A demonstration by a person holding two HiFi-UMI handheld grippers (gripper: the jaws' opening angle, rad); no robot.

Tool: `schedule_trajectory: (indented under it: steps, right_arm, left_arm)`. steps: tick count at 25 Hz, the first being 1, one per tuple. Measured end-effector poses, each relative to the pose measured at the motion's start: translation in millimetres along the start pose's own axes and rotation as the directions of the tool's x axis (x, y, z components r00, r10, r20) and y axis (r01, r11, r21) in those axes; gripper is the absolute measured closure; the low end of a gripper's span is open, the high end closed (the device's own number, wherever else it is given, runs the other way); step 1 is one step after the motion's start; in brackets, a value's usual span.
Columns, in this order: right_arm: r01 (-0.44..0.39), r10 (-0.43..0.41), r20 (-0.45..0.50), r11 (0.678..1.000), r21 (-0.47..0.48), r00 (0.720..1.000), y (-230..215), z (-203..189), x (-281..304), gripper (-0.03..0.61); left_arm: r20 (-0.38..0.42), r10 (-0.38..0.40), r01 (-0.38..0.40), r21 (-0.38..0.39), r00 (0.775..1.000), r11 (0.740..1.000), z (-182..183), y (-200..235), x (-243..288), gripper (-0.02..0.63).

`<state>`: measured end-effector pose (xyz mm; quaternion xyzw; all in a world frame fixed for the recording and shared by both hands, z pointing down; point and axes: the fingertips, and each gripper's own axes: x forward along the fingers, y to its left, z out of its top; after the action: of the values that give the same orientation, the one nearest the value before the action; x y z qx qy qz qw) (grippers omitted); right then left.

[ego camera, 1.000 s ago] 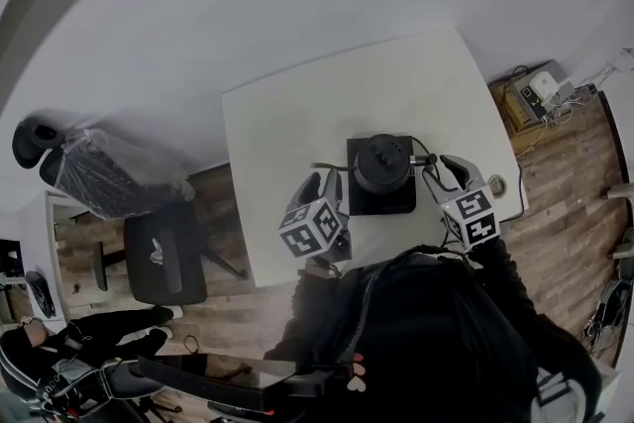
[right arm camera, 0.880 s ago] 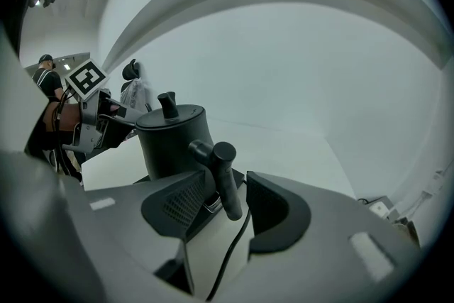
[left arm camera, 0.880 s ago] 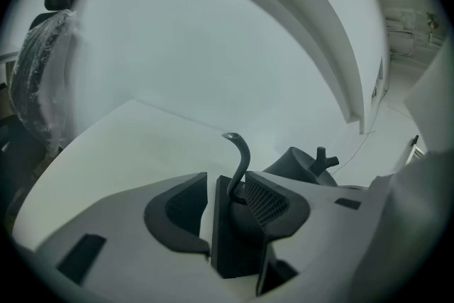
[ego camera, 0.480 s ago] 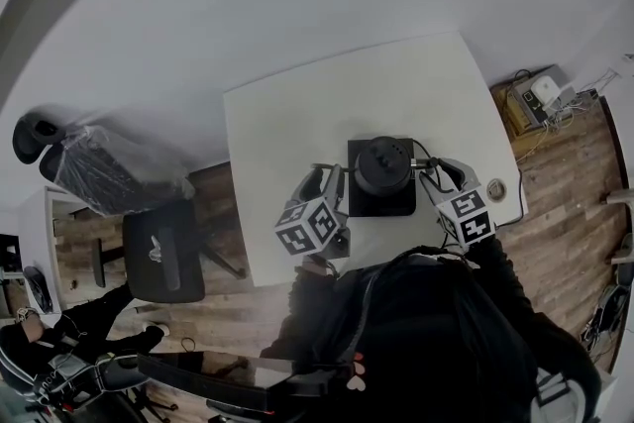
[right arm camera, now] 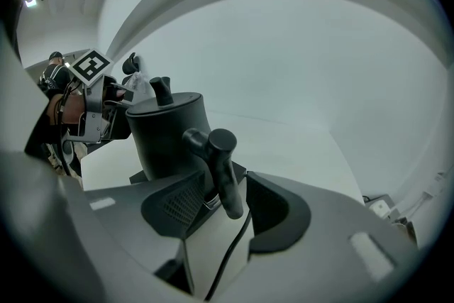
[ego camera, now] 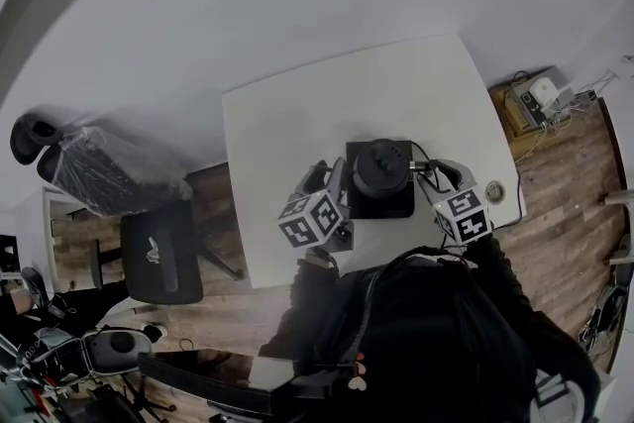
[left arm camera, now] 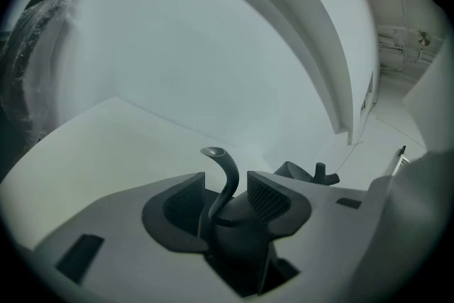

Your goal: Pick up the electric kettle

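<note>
A black electric kettle (ego camera: 382,165) stands on its square black base (ego camera: 379,205) near the front of the white table (ego camera: 297,124). In the left gripper view its curved gooseneck spout (left arm camera: 223,179) rises between the two pads of my left gripper (left arm camera: 227,196), which is open and does not touch it. The right gripper view shows the kettle body (right arm camera: 164,137) and its black handle (right arm camera: 224,172), which hangs between the jaws of my right gripper (right arm camera: 225,208). Those jaws stand open, with a gap on the handle's right side. Seen from above, the left gripper (ego camera: 328,181) and the right gripper (ego camera: 437,175) flank the kettle.
A black power cable (right arm camera: 228,250) runs from the base toward me. A small round fitting (ego camera: 495,187) sits at the table's right edge. Left of the table stand an office chair (ego camera: 161,258) and a plastic-wrapped chair (ego camera: 107,175). A box of devices (ego camera: 536,97) lies on the floor at right.
My left gripper has edged a little closer to the kettle's spout side. The right gripper has hardly moved. A person at the lower left has gone out of view.
</note>
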<state>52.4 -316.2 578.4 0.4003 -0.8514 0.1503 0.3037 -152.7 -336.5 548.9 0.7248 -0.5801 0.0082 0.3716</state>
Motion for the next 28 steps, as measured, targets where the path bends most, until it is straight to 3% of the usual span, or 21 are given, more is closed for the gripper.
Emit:
schedule_trajectory:
  steps: [5,16,20,28]
  right_arm:
    - [-0.007,0.007,-0.008,1.000,-0.010,1.000,0.2,1.0,4.2,0.426]
    - [0.006,-0.007,-0.024,1.000,-0.031,1.000,-4.4,1.2,12.0,0.428]
    - [0.016,-0.017,-0.012,0.999,-0.034,1.000,-5.6,1.5,12.9,0.428]
    - [0.031,-0.031,-0.011,0.999,-0.038,0.999,-4.9,2.5,16.1,0.463]
  left_arm:
    - [-0.003,-0.001,0.001,-0.023,1.000,1.000,-0.7,3.0,6.0,0.442]
    - [-0.019,-0.004,0.005,0.028,1.000,1.000,-4.8,1.0,12.0,0.445]
    - [-0.011,0.018,-0.018,0.013,1.000,1.000,-6.7,5.8,10.9,0.502]
    - [-0.006,0.016,-0.016,0.023,1.000,1.000,-5.6,4.0,12.4,0.543]
